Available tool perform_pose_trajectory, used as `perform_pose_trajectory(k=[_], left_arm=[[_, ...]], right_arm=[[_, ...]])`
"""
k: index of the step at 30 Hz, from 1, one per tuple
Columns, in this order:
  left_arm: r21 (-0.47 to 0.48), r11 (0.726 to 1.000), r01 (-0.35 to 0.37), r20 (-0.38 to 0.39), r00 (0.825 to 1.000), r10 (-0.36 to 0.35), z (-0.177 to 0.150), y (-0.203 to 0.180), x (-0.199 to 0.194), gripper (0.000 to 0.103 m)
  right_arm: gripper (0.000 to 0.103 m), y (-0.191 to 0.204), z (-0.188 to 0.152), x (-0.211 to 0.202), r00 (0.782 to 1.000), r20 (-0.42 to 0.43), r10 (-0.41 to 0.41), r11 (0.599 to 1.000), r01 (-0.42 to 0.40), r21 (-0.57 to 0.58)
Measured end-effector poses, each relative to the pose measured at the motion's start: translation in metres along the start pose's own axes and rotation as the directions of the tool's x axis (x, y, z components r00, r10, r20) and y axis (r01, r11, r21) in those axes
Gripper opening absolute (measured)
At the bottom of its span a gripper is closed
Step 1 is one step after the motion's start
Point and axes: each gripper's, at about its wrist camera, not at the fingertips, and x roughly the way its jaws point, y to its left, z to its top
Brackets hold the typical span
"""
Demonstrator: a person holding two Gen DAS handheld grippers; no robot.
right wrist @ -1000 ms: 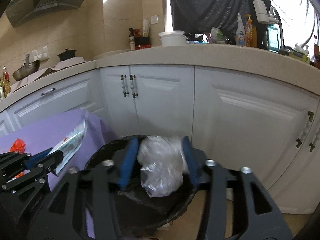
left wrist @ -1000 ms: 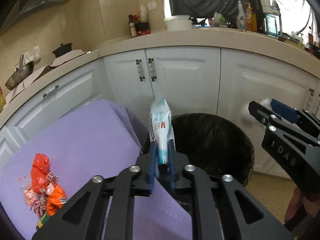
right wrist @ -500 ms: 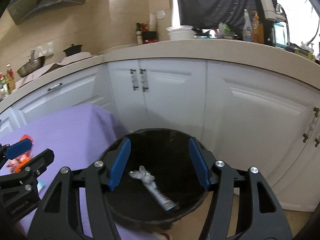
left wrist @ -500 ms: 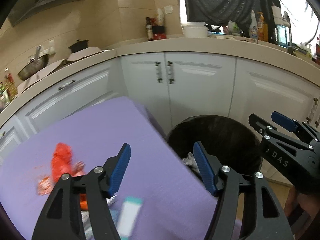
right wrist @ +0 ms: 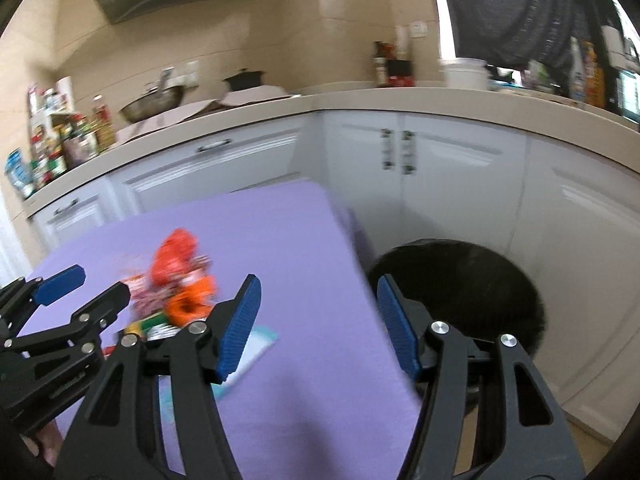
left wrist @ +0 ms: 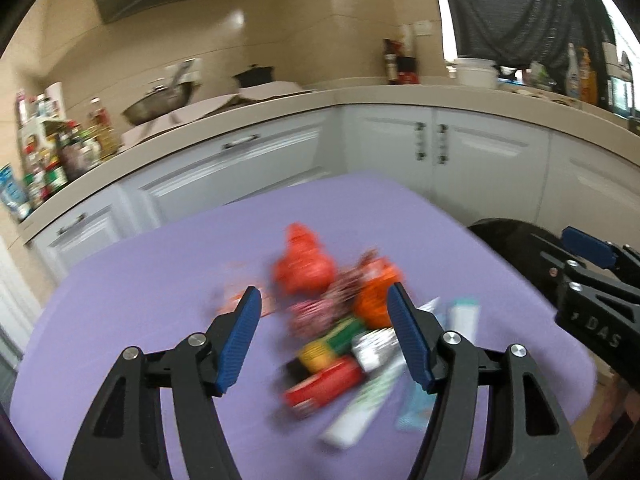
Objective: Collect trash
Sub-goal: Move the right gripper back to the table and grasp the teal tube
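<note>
Both grippers carried trash over the bin a second ago; now both are empty. The left gripper (left wrist: 324,336), blue pads spread wide, has swung back over the blurred heap of red, orange and green wrappers (left wrist: 340,320) lying mid-way on the purple-covered table (left wrist: 160,264). The right gripper (right wrist: 318,328), jaws equally wide, straddles the table's right edge, with the round black-lined trash bin (right wrist: 480,280) on the floor just beside that edge. White base cabinets (right wrist: 460,184) stand close behind the bin. Bare purple cloth surrounds the heap on all sides.
</note>
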Motion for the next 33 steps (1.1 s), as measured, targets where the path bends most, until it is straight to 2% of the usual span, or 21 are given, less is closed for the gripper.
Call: perform_pose_trajectory(k=[7,15,26,31,33], left_arm=[[-0.057,0.995,-0.082,-0.027,0.996,0.081,-0.026,0.048,-0.007,0.064],[-0.106,0.988,-0.114,-0.046,0.993,0.110,-0.047,0.079,-0.012,0.064],[-0.134,0.985,-0.105,-0.062,0.993,0.097,-0.060,0.089,-0.012,0.064],[-0.105,0.992,-0.075,-0.053,0.996,0.069,-0.059,0.080,-0.014,0.064],[-0.098,0.993,-0.062,-0.054,0.997,0.057,-0.060,0.075,-0.014,0.064]], right_arm=[[0.059,0.054,-0.020,-0.001,0.997,-0.049,0.066,0.996,-0.069,-0.060],[0.059,0.087,-0.041,0.001,0.993,-0.101,0.067,0.992,-0.077,-0.100],[0.038,0.067,-0.060,0.010,0.987,-0.159,-0.006,0.999,-0.001,-0.044],[0.035,0.061,-0.064,0.013,0.985,-0.169,-0.038,0.998,0.030,-0.048],[0.035,0.059,-0.063,0.013,0.986,-0.167,-0.027,0.999,0.021,-0.037]])
